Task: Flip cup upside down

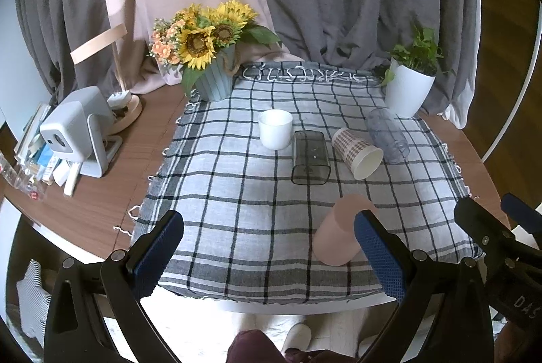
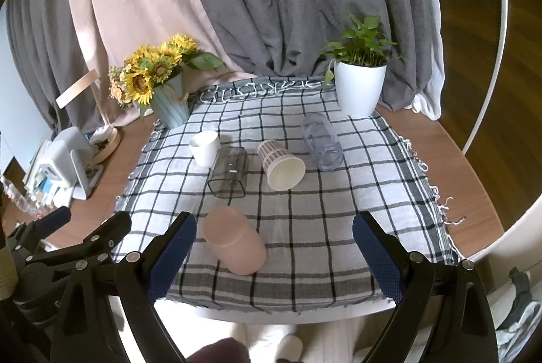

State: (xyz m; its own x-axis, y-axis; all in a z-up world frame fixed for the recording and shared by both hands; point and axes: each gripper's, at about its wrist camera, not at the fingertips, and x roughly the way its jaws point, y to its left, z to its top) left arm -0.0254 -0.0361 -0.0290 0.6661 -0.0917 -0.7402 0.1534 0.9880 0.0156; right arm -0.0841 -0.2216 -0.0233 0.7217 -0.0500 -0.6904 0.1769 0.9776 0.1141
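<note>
Several cups sit on a checked cloth [image 1: 237,193]. A pink cup [image 1: 338,234] lies on its side near the front edge; it also shows in the right wrist view [image 2: 233,241]. A white cup [image 1: 275,128] stands upright. A smoky square cup [image 1: 310,158], a patterned paper cup [image 1: 355,151] and a clear ribbed cup [image 1: 388,136] lie on their sides. My left gripper [image 1: 267,247] is open and empty, its right finger just beside the pink cup. My right gripper [image 2: 274,251] is open and empty, with the pink cup between its fingers, nearer the left one.
A sunflower pot [image 1: 213,78] stands at the cloth's back left, a white plant pot [image 1: 408,92] at the back right. A small white device [image 1: 78,132] and clutter sit on the wooden table [image 1: 111,193] to the left. Curtains hang behind.
</note>
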